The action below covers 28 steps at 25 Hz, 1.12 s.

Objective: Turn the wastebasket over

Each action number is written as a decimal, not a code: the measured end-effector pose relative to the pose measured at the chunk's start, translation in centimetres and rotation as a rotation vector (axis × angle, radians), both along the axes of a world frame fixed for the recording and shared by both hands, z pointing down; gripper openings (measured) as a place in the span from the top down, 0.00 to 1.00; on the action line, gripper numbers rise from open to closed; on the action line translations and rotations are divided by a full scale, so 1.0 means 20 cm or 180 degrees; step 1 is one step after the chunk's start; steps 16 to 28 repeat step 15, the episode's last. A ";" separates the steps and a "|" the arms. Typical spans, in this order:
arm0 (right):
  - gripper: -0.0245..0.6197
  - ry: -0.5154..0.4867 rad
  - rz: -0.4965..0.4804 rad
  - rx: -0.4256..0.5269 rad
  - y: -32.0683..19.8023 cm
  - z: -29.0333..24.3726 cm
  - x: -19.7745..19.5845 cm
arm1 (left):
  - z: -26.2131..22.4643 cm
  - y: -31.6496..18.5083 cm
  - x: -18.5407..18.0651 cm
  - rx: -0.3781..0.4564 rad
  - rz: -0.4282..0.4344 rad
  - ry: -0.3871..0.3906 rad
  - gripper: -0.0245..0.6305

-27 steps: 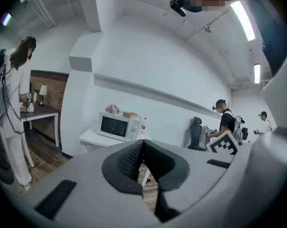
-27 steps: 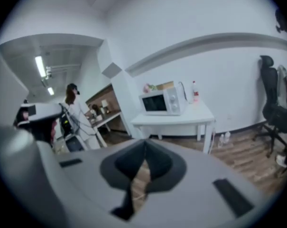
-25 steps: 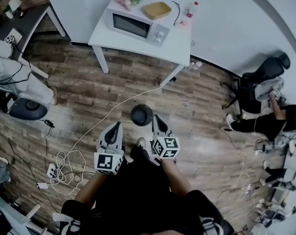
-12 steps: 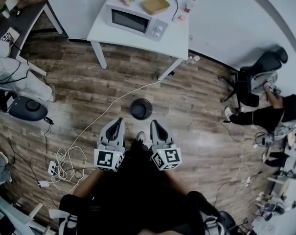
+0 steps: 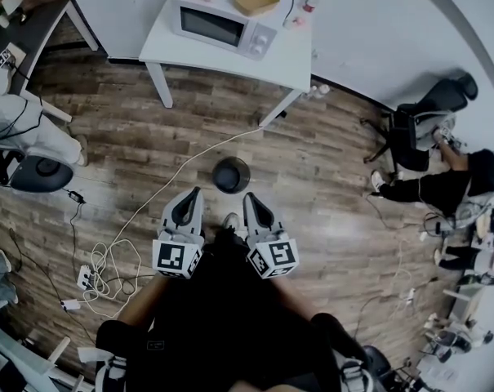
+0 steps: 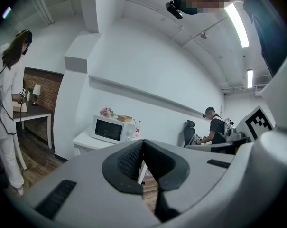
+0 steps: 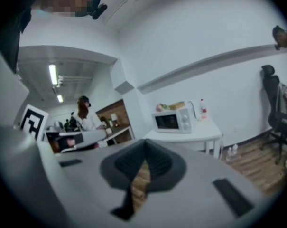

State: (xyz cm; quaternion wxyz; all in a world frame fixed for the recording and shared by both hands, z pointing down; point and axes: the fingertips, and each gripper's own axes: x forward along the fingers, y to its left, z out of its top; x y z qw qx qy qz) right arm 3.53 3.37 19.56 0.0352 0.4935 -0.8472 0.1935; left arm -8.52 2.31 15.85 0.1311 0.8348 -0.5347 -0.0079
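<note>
The wastebasket (image 5: 230,175) is a small, dark, round bin that stands on the wooden floor, seen from above just ahead of both grippers. My left gripper (image 5: 193,194) is held below and left of it, apart from it. My right gripper (image 5: 251,198) is just below and right of it, also not touching. Neither gripper view shows the bin. In the left gripper view the left gripper (image 6: 143,144) has its pads meeting, with nothing between them. The right gripper (image 7: 144,144) looks the same in the right gripper view, shut and empty.
A white table (image 5: 295,60) with a microwave (image 5: 222,27) stands beyond the bin. A white cable (image 5: 161,207) runs across the floor to a tangle and a power strip (image 5: 87,280) at the left. A seated person (image 5: 442,182) and an office chair (image 5: 410,125) are at the right.
The right gripper, close beside the bin a second ago, has drawn back from it. The left gripper has hardly moved. The bin stays in place on the floor.
</note>
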 end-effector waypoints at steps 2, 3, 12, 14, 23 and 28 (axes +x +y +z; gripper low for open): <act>0.91 -0.0006 0.0005 0.0023 -0.01 -0.01 0.00 | 0.01 -0.01 0.00 0.0001 0.0015 -0.0019 0.91; 0.91 -0.0004 0.0007 0.0032 -0.02 -0.02 0.00 | 0.03 -0.01 0.00 0.0001 0.0015 -0.0035 0.91; 0.91 0.0010 -0.0008 0.0042 -0.02 -0.01 0.01 | 0.07 0.01 0.02 -0.0019 0.0021 -0.0024 0.91; 0.91 -0.0018 -0.0001 0.0034 0.00 -0.01 0.01 | 0.08 0.03 0.02 -0.0034 0.0019 -0.0029 0.91; 0.91 -0.0036 0.0004 0.0025 0.01 -0.01 0.02 | 0.08 0.04 0.02 -0.0042 0.0017 -0.0030 0.91; 0.91 -0.0036 0.0004 0.0025 0.01 -0.01 0.02 | 0.08 0.04 0.02 -0.0042 0.0017 -0.0030 0.91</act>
